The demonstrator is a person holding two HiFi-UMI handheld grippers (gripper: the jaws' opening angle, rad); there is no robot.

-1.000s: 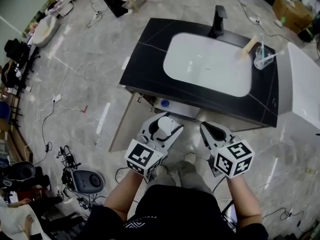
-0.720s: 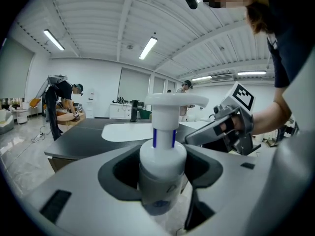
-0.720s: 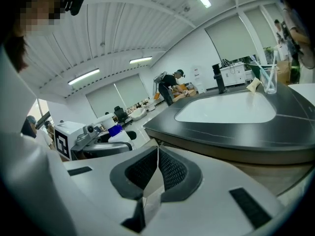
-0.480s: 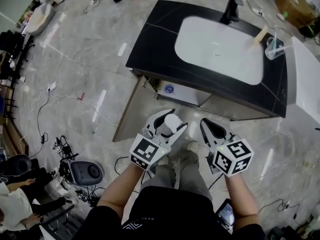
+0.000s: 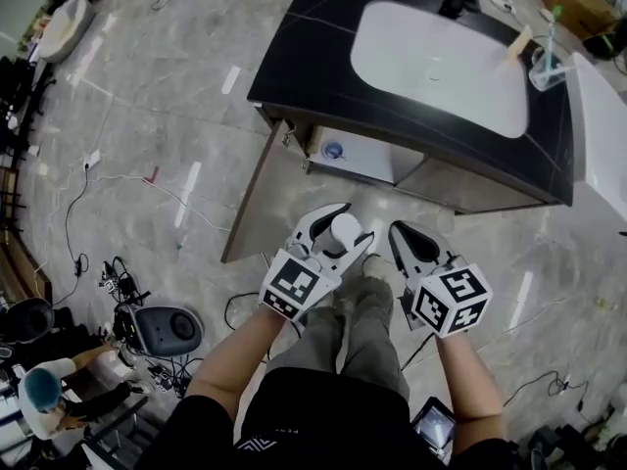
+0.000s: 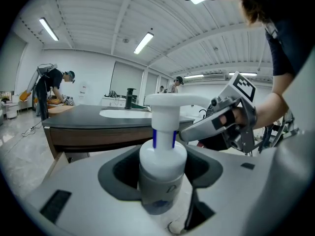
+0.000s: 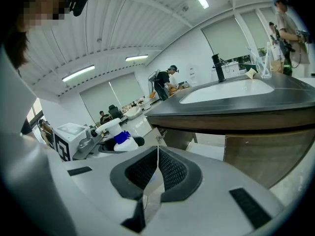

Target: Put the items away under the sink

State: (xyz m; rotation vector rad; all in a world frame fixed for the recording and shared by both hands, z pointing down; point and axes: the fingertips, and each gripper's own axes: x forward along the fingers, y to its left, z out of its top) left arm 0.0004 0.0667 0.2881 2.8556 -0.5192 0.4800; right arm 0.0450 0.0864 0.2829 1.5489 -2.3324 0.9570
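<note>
A white plastic pump bottle with a blue collar under its spout (image 6: 162,166) is held upright between the jaws of the left gripper (image 5: 348,221), whose pads are pressed against its body on both sides. The right gripper (image 7: 157,168) is seen with its dark ribbed pads brought together and nothing between them. Compared with a second ago, both grippers have been lowered and drawn nearer the person's knees. The black stone-topped vanity (image 5: 323,57) with its white oval basin (image 5: 441,52) has slid towards the top of the head view. As a result, more of the cupboard opening under the sink (image 5: 411,179) is exposed beside its brown wooden door (image 5: 257,199), which stands swung open at the left. A small blue-and-white round thing (image 5: 333,150) can be made out at the left of that opening, though what it is cannot be told. The grip on the bottle appears unchanged. The change is judged to be a crouch towards the cupboard, so the bottle is on its way but well apart from the opening, and nothing has yet been set down. A forward reach at shelf height is judged to be needed next.
</note>
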